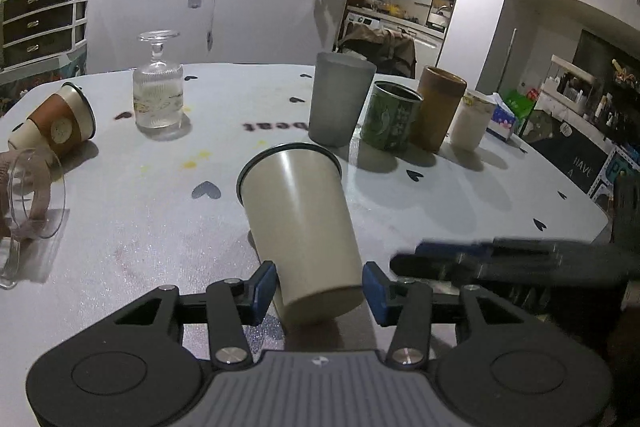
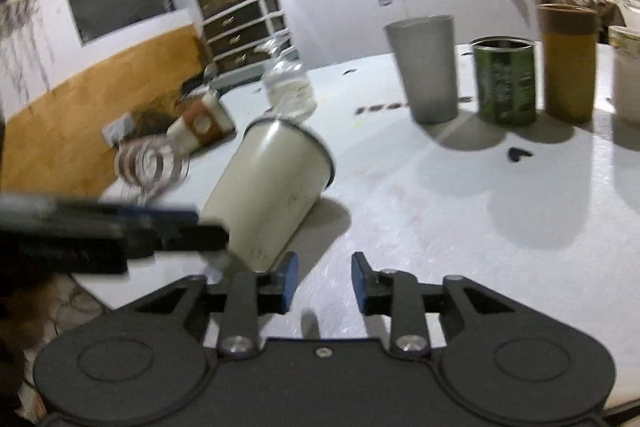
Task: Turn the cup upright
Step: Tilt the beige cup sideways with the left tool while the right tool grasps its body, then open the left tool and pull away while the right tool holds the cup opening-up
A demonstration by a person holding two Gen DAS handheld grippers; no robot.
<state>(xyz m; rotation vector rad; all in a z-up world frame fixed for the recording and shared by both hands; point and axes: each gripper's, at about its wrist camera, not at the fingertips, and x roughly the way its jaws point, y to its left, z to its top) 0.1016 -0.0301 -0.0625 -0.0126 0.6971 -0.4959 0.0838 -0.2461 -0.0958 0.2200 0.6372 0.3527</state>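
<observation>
Cup point(image 1: 298, 227): tilted on tabletop point(image 1: 140, 227) | your left hand-held gripper point(image 1: 319, 293): open, straddling cup base | right hand-held gripper point(image 2: 320, 283): open, empty, beside cup

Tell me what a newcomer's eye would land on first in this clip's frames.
The cream cup, tilted with its dark rim pointing away, sits between the open pads of the left gripper. Behind it a row of upright containers, led by a grey tumbler, lines the table. The right gripper hangs open and empty.
</observation>
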